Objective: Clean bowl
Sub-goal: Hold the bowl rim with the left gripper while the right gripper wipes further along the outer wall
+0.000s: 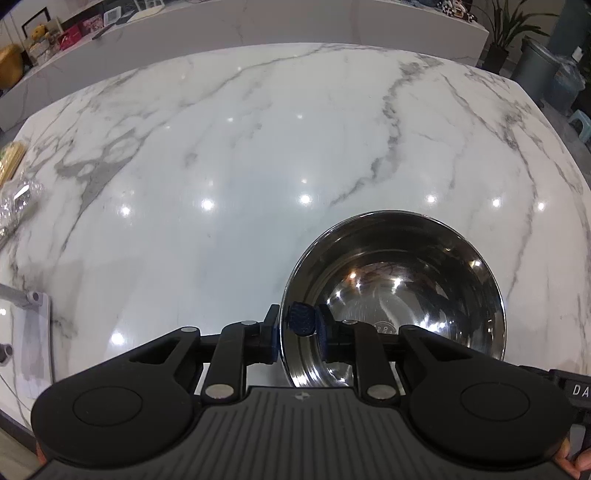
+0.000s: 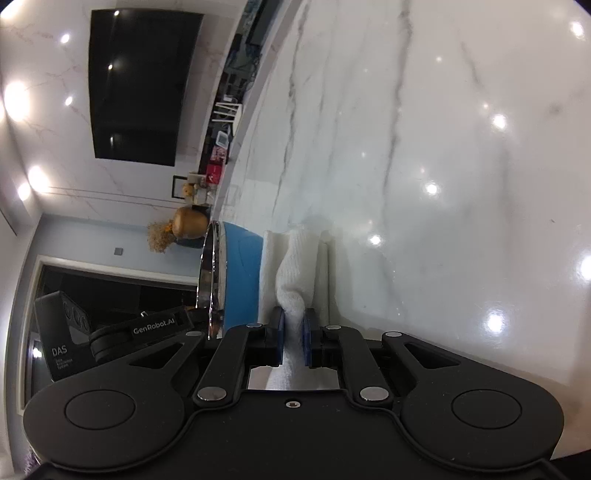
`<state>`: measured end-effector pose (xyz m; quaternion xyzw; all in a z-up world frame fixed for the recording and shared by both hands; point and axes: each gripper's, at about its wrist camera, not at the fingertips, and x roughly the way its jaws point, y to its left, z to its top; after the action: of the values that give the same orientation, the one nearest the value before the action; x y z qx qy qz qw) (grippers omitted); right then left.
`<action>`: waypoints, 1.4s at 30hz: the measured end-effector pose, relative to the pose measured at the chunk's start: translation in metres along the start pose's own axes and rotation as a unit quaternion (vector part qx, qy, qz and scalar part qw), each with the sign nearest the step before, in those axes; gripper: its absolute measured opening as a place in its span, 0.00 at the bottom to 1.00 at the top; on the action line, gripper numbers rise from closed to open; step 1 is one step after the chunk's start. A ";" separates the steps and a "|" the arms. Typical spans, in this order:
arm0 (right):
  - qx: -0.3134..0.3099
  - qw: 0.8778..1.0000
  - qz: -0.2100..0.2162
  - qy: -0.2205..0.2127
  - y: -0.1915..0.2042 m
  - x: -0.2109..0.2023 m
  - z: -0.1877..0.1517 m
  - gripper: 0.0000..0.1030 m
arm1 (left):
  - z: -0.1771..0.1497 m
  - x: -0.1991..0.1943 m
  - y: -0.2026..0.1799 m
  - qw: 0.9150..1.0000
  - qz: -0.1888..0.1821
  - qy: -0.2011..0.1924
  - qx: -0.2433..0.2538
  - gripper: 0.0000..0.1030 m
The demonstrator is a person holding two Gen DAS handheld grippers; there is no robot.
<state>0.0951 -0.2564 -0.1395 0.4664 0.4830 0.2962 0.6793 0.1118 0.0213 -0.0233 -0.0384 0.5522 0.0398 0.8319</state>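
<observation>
Right wrist view: "GenRobot.AI" in white on the arm of the left gripper (image 2: 295, 325) and "DAS" on its black camera housing (image 2: 62, 332), smaller lines beneath unreadable; left wrist view: "DA", cut by the frame edge, on the right gripper's black body (image 1: 576, 387).

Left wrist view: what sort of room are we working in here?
Probably a home living or dining area: a large marble table, a marble ledge crowded with boxes and a soft toy, a potted plant, and a dark screen on the wall.
</observation>
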 end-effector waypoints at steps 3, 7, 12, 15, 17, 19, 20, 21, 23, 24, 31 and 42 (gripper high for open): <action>-0.007 1.000 -0.005 0.000 0.003 0.001 -0.002 0.09 | -0.005 -0.001 0.003 1.000 -0.005 0.004 -0.011 0.19; -0.010 1.000 -0.009 0.003 0.007 0.003 -0.003 0.09 | -0.012 -0.005 0.007 1.000 -0.012 0.011 -0.023 0.23; -0.011 1.000 -0.014 0.005 0.007 0.004 -0.005 0.09 | -0.014 -0.008 0.011 0.999 -0.024 0.012 -0.022 0.19; -0.011 1.000 -0.017 0.006 0.008 0.003 -0.007 0.09 | -0.014 -0.008 0.009 1.000 -0.026 0.007 -0.009 0.16; -0.010 1.000 -0.016 0.005 0.008 0.001 -0.008 0.09 | -0.013 -0.007 0.008 1.000 -0.025 0.004 -0.002 0.13; -0.009 1.000 -0.010 -0.001 0.011 -0.002 -0.005 0.09 | -0.011 -0.006 0.007 1.000 -0.029 0.000 0.000 0.12; -0.007 1.000 -0.003 -0.007 0.012 -0.005 -0.004 0.09 | -0.011 -0.006 0.007 1.000 -0.031 -0.001 0.001 0.12; -0.006 1.000 0.003 -0.011 0.012 -0.007 -0.003 0.09 | -0.010 -0.005 0.006 0.999 -0.033 -0.003 0.002 0.12; 0.000 0.999 0.025 -0.022 0.013 -0.016 0.000 0.09 | -0.009 -0.004 0.005 0.999 -0.035 -0.007 0.005 0.11; 0.002 0.999 0.033 -0.027 0.013 -0.019 0.002 0.09 | -0.008 -0.004 0.004 0.999 -0.037 -0.009 0.006 0.11; -0.008 0.998 0.048 -0.040 0.023 -0.030 0.013 0.09 | -0.007 -0.003 -0.001 0.999 -0.043 -0.020 0.017 0.11; 0.002 0.999 -0.012 -0.031 0.010 -0.018 0.010 0.09 | -0.008 -0.002 0.002 0.998 -0.056 -0.031 0.014 0.11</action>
<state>0.0984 -0.2710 -0.1228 0.4710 0.4680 0.2720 0.6965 0.1033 0.0223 -0.0247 -0.0567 0.5236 -0.0136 0.8500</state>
